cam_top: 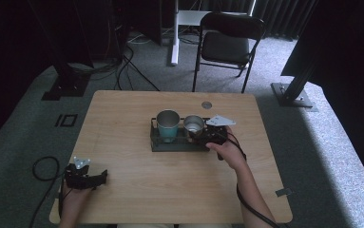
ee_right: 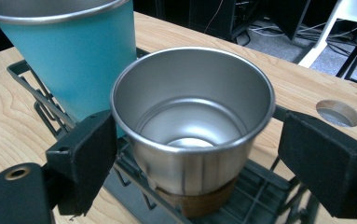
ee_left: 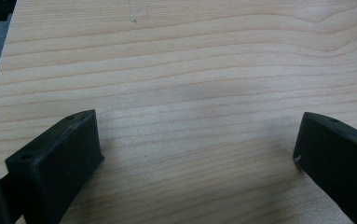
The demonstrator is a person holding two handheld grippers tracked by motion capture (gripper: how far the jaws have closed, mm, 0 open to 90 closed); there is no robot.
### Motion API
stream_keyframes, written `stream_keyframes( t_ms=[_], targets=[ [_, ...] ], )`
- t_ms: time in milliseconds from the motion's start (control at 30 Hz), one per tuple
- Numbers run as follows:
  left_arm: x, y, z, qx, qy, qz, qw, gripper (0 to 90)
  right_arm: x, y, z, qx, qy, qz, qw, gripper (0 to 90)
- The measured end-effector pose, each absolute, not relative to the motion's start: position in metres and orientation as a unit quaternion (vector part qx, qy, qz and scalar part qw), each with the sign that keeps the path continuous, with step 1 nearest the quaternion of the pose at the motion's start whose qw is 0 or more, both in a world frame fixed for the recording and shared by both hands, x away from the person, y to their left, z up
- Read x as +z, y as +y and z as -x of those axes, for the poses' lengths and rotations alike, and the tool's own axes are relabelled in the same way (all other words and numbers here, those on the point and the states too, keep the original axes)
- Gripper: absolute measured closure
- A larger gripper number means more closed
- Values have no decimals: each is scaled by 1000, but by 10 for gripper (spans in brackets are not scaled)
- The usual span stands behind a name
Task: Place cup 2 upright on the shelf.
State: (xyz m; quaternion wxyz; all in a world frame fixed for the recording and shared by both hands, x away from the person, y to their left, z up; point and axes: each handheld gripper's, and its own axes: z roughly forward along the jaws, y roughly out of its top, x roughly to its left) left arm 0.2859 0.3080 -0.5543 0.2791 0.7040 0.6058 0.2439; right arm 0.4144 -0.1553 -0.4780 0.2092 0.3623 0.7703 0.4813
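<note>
A black wire rack [cam_top: 170, 145] stands at the middle of the wooden table. In it are a teal cup [cam_top: 168, 124] on the left and a steel cup [cam_top: 194, 125] with a brown base on the right, both upright. My right gripper [cam_top: 209, 136] is at the rack's right end. In the right gripper view it [ee_right: 197, 135] is open, with one jaw on each side of the steel cup [ee_right: 190, 154] and a thin gap on the right. The teal cup [ee_right: 73, 56] stands just behind. My left gripper [cam_top: 100, 178] rests near the table's front left corner, open [ee_left: 197, 135] over bare wood.
A round cable hole [cam_top: 206, 104] lies in the table behind the rack. A black folding chair [cam_top: 227, 42] stands beyond the far edge. Cables run over the carpet at the left. Bare tabletop [cam_top: 170, 185] stretches in front of the rack.
</note>
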Motion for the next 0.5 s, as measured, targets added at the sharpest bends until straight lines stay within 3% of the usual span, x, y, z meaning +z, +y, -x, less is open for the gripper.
stream_keyframes(
  t_ms=[500],
  targets=[
    [-554, 308, -286, 244, 606, -704, 279, 12, -473, -168, -403, 506, 751, -366, 215, 117]
  ],
)
